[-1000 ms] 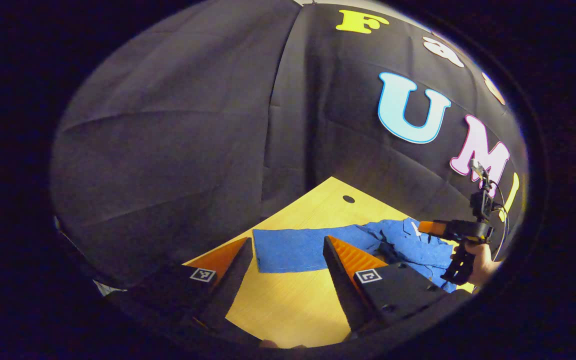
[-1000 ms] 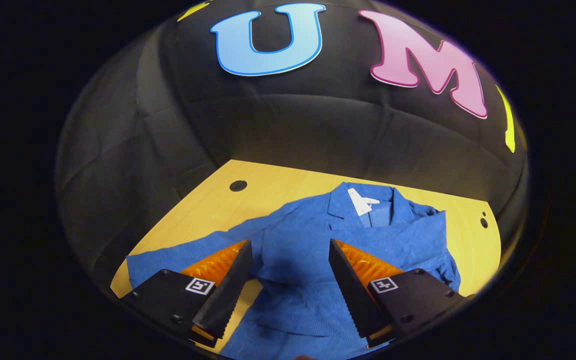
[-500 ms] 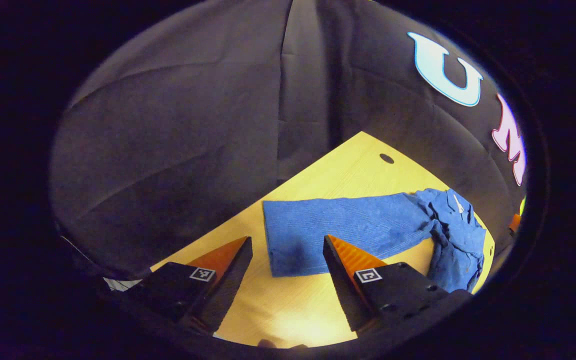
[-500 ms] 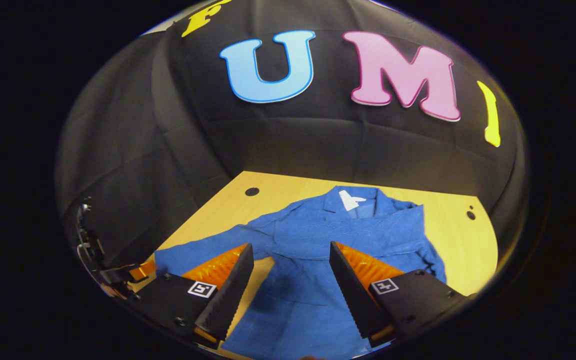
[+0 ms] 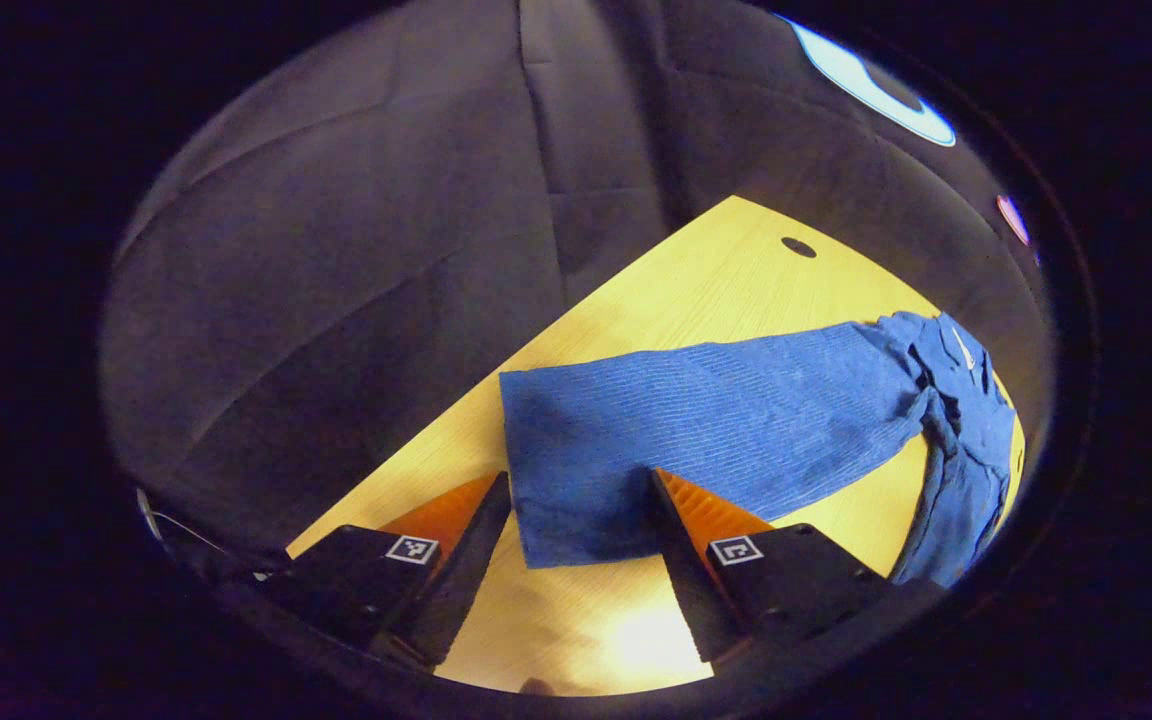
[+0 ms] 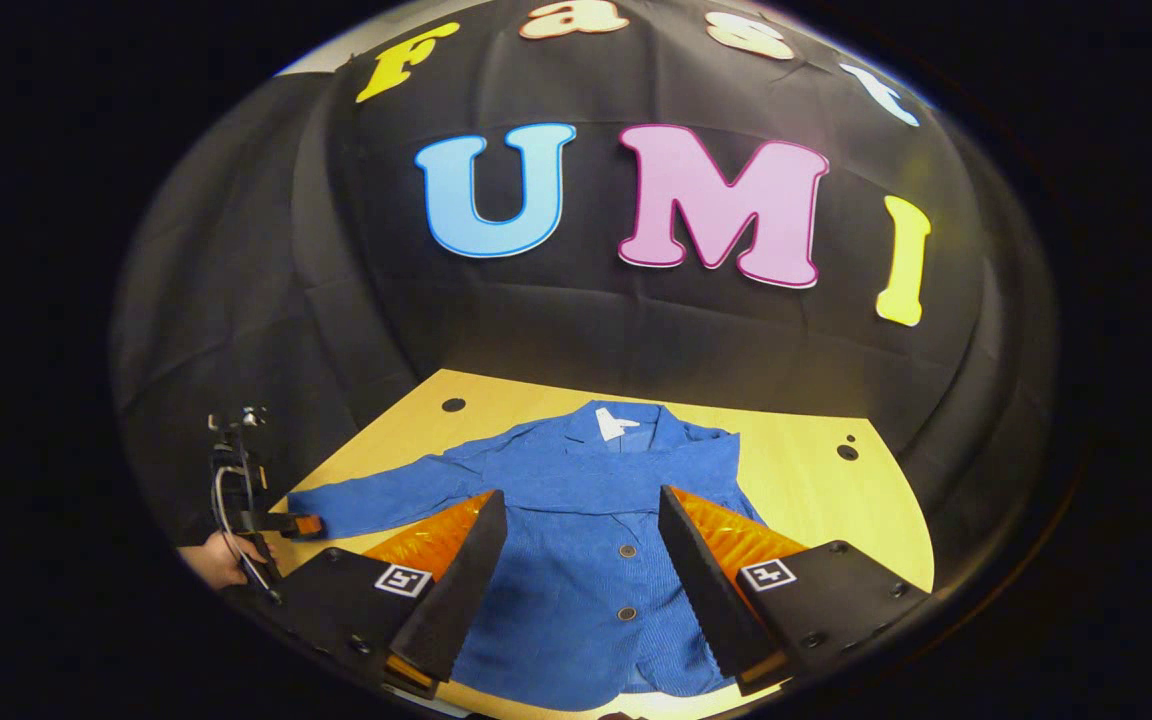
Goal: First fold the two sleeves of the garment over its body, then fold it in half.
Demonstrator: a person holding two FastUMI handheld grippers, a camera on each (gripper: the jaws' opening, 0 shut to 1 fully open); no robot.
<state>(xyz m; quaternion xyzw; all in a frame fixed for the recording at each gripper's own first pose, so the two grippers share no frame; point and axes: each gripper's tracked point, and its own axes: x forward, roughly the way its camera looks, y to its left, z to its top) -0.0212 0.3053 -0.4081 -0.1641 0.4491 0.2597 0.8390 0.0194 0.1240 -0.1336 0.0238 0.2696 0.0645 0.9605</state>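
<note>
A blue buttoned jacket (image 6: 586, 560) lies flat on the wooden table (image 6: 806, 500), collar at the far side. A band of its cloth lies folded across the chest. One sleeve (image 5: 726, 410) stretches straight out to the side, and its cuff (image 5: 561, 520) lies between the fingers of my left gripper (image 5: 578, 490), which is open and low over the table. The right gripper view shows that same left gripper (image 6: 301, 524) at the sleeve's end, held by a hand (image 6: 208, 562). My right gripper (image 6: 581, 575) hangs open above the jacket's front, holding nothing.
Black cloth walls close the table in at the back and left. Small round holes (image 6: 453, 405) (image 6: 846, 452) sit in the tabletop near the back corners. Bare wood shows to the right of the jacket and near the cuff (image 5: 596, 620).
My left gripper has moved down and forward until the cuff lies between its fingers. My right gripper has drawn back and up, so more of the jacket shows.
</note>
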